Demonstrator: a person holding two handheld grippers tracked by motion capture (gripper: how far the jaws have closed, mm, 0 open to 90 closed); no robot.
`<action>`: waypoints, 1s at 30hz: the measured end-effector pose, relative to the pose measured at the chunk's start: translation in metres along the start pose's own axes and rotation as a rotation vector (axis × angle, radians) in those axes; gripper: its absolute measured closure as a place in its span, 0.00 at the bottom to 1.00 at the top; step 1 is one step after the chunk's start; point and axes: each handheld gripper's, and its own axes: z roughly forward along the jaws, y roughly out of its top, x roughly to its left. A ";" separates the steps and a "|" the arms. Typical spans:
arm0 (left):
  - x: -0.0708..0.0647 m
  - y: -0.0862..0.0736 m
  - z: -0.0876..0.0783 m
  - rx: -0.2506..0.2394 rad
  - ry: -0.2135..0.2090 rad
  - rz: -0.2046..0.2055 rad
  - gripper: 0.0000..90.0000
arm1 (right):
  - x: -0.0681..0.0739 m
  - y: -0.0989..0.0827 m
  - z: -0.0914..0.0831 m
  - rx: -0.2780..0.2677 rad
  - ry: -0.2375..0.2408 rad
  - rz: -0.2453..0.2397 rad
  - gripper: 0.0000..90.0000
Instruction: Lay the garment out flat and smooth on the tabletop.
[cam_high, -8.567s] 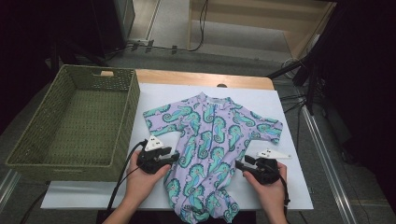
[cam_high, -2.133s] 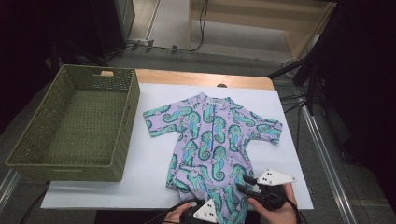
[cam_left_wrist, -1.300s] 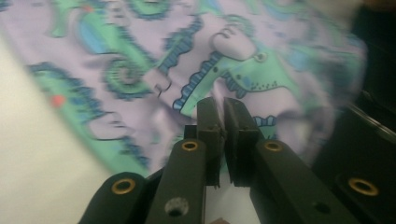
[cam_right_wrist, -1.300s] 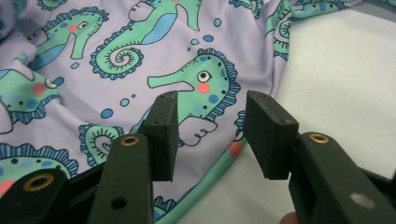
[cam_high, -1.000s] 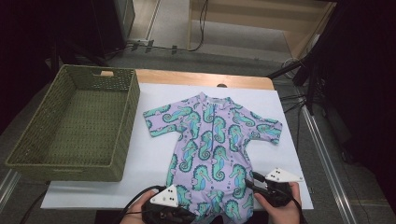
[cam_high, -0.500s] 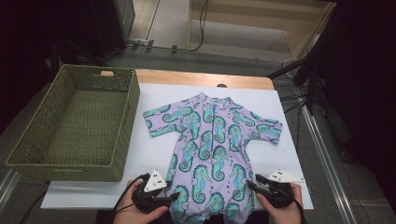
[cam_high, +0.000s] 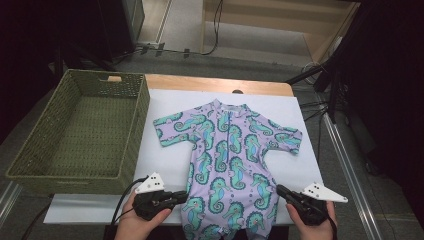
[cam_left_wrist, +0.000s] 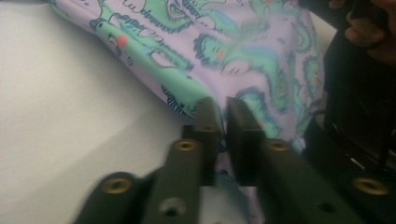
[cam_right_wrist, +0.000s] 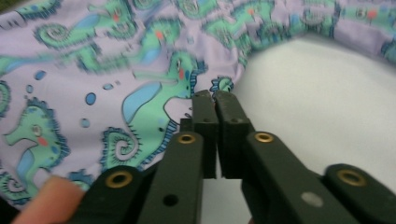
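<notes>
A lilac baby romper printed with green seahorses lies flat on the white sheet, neck away from me. My left gripper is at the outer edge of its left leg. In the left gripper view the jaws have just been closing and now pinch the romper hem, with lilac cloth showing between them. My right gripper is at the right leg's outer edge. Its jaws have just been closing too and meet on the romper border.
A large green woven basket stands at the left, touching the white sheet. The sheet covers a wooden table. Dark floor and cables lie beyond and to the right. A fingertip shows in the right gripper view.
My left gripper has moved left from under the romper's legs to the left leg's outer edge. The right gripper has barely shifted. The romper's lower part now lies flatter and wider.
</notes>
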 end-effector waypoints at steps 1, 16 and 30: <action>0.002 -0.002 0.000 0.001 0.019 -0.003 0.71 | -0.003 -0.003 0.008 0.066 -0.010 0.003 0.86; -0.008 -0.007 0.021 0.100 0.033 0.054 0.96 | 0.005 -0.007 0.033 0.130 -0.006 -0.039 0.96; 0.008 -0.011 0.006 0.028 0.004 -0.012 0.71 | -0.006 -0.006 0.011 0.050 -0.021 0.024 0.79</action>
